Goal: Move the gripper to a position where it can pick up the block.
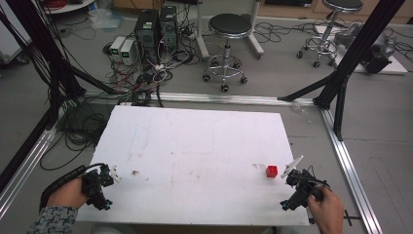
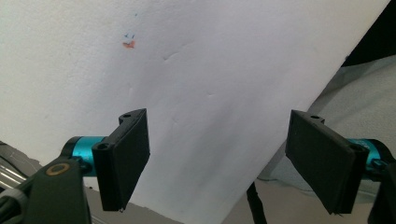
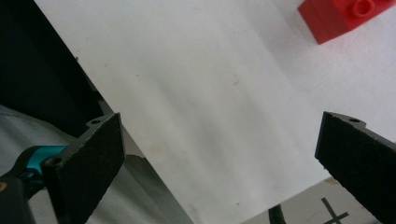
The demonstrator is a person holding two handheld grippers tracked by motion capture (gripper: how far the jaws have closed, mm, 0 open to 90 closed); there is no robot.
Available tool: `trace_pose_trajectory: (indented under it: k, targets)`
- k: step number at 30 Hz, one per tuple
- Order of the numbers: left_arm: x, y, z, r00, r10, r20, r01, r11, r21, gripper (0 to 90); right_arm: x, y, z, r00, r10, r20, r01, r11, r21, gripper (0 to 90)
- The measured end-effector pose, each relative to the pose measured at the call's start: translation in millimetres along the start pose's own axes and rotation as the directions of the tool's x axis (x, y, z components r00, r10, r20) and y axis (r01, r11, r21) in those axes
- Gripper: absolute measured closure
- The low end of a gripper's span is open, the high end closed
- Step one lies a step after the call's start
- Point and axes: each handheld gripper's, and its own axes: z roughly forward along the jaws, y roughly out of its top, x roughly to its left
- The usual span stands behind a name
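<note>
A small red brick lies on the white table board near its right front; in the right gripper view the red brick is at the top right, studs showing. My right gripper stands just right of the brick near the front right corner, and its jaws are spread wide with nothing between them. At the front left edge of the board, my left gripper is open too, with its jaws held over bare white board.
A small dark smudge marks the board right of the left gripper; an orange-blue mark shows ahead of its jaws. Beyond the table stand two stools, computer towers, tangled cables and black frame posts.
</note>
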Motion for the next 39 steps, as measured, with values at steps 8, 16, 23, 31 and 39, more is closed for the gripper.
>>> trace_pose_trajectory:
  k: [8, 16, 23, 31, 39]
  targets:
    - [-0.2, -0.2, -0.4, 1.0000, 0.000, 0.000, 0.000, 1.0000, -0.006, 22.1, -21.3, -3.8, -4.2, 0.9966, -0.082, 0.010, 0.082, 0.996, 0.042, 0.8]
    - [0.2, -0.4, -1.0, 1.0000, -0.001, -0.004, 0.001, 1.0000, -0.004, 22.1, -44.5, -5.6, -2.3, 0.9936, -0.113, 0.009, 0.112, 0.990, 0.090, 0.9]
    - [-0.3, 0.2, -2.4, 0.9999, 0.004, -0.010, -0.004, 1.0000, -0.009, 22.1, -63.5, 1.0, -5.7, 0.9903, -0.138, -0.010, 0.139, 0.986, 0.090, 0.9]
    - [-1.3, 1.0, -3.2, 0.9998, 0.009, -0.017, -0.009, 0.9998, -0.018, 22.2, -79.5, 19.0, -9.1, 0.9779, -0.209, -0.008, 0.209, 0.974, 0.084, 0.9]
    - [-0.8, 0.2, -4.1, 0.9999, 0.010, -0.013, -0.010, 0.9996, -0.028, 22.2, -83.6, 44.5, -9.7, 0.9483, -0.317, -0.016, 0.317, 0.945, 0.082, 0.9]
